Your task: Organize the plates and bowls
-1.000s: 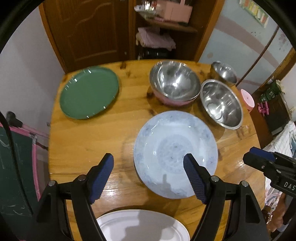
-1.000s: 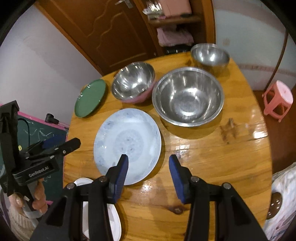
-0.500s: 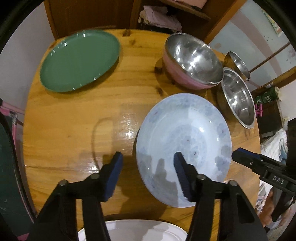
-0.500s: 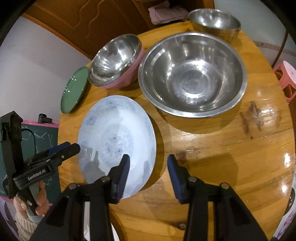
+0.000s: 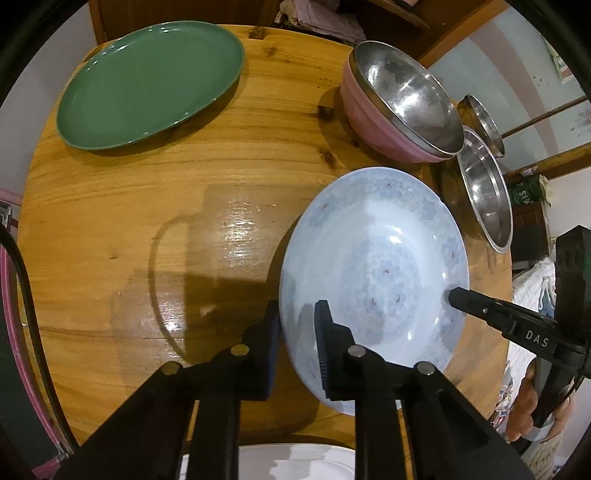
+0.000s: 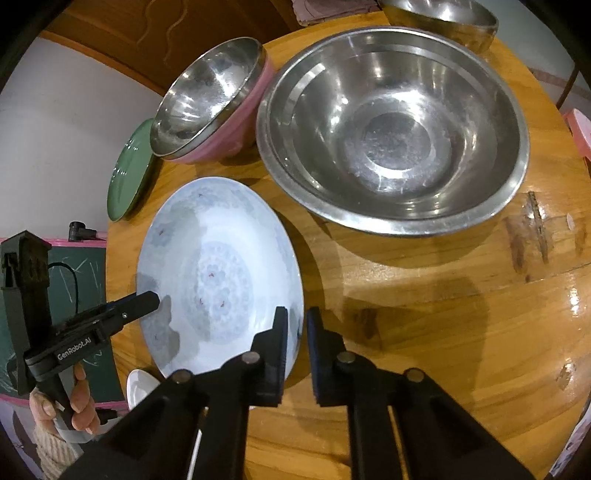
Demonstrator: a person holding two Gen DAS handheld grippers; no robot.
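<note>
A pale blue patterned plate (image 5: 373, 266) lies on the round wooden table (image 5: 147, 221). My left gripper (image 5: 297, 332) is shut on its left rim, one pad inside and one outside. My right gripper (image 6: 295, 332) is shut on the plate's (image 6: 218, 273) right rim. Each gripper shows in the other's view, the right one (image 5: 458, 295) and the left one (image 6: 151, 299). A green plate (image 5: 151, 81) lies at the far left. A steel bowl in a pink bowl (image 5: 399, 103) stands behind the blue plate.
A large steel bowl (image 6: 395, 140) stands right of the blue plate, a smaller steel bowl (image 6: 439, 18) behind it. A white plate (image 5: 295, 461) lies at the near table edge. A pink stool (image 6: 580, 129) and a shelf (image 5: 332, 14) stand beyond the table.
Both grippers came down and forward to the blue plate and closed on its opposite rims; they were open above it before.
</note>
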